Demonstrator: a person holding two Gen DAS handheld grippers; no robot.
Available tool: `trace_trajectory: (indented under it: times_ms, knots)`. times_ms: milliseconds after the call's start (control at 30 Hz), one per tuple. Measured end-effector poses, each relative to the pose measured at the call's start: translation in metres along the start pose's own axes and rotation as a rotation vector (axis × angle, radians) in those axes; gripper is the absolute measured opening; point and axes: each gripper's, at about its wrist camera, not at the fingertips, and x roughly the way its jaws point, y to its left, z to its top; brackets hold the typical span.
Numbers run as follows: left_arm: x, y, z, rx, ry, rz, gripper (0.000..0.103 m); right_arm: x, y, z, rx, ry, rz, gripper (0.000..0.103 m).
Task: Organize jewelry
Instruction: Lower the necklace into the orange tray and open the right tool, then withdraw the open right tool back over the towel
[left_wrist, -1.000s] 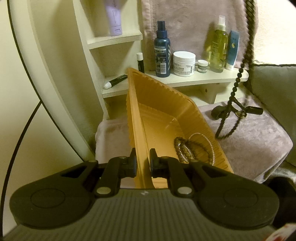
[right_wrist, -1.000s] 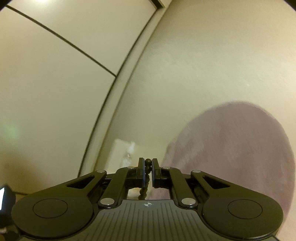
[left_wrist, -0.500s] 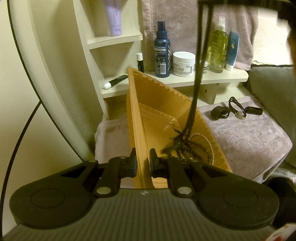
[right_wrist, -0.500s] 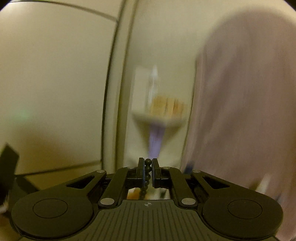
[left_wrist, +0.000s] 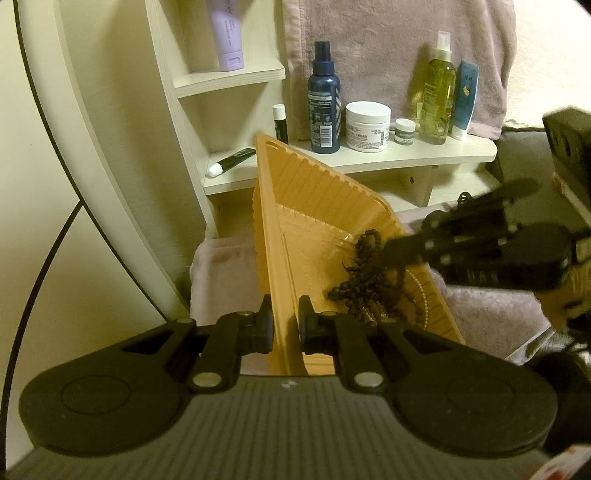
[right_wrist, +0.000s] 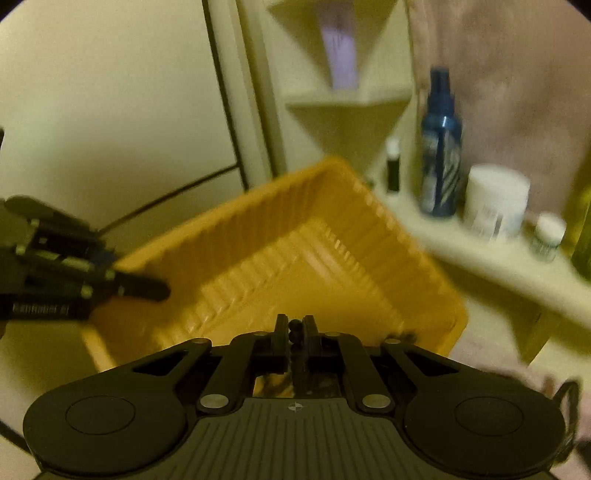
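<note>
Left gripper (left_wrist: 286, 325): we see it clamped on the orange tray's (left_wrist: 314, 206) rim.
Right gripper (right_wrist: 294, 332): we see it pinching the dark bead necklace (right_wrist: 294, 326), apparently over the tray.

Home bathroom/vanity nook, wooden shelf (left_wrist: 388, 158) w/ toiletry bottles (left_wrist: 325, 99), cream jar (left_wrist: 367, 126), hanging towel (left_wrist: 388, 44)

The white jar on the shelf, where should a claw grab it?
Grab the white jar around its round sides, below the lid, coming straight in from the front. It stands upright, and the front is open. A dark blue bottle and a tiny jar flank it, leaving only small gaps, so this is probably a snug fit.
</note>
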Motion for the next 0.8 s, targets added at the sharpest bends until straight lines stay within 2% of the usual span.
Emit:
trace_trajectory:
  times_ms: [100,133,233,300,600,800]
  knots:
    - [0.0,0.0,0.0,0.002,0.001,0.001,0.011,0.0,-0.003,-0.009,0.039,0.018,0.0,0.007]
    - [0.0,0.0,0.0,0.002,0.001,0.001,0.011,-0.001,-0.004,-0.01,0.044,0.019,-0.007,0.01]
    - [-0.001,-0.001,0.0,0.004,0.001,0.0,0.011,-0.011,-0.007,-0.015,0.047,0.0,-0.037,0.053]
    - [0.0,-0.001,0.0,0.003,0.002,0.001,0.011,-0.016,-0.012,-0.016,0.055,-0.011,-0.047,0.055]
    - [-0.001,-0.001,0.0,0.003,0.002,0.003,0.011,-0.064,-0.035,-0.045,0.102,-0.064,-0.215,0.055]
    - [-0.001,-0.003,0.002,0.009,0.004,0.007,0.011,-0.093,-0.057,-0.073,0.196,-0.076,-0.309,0.055]
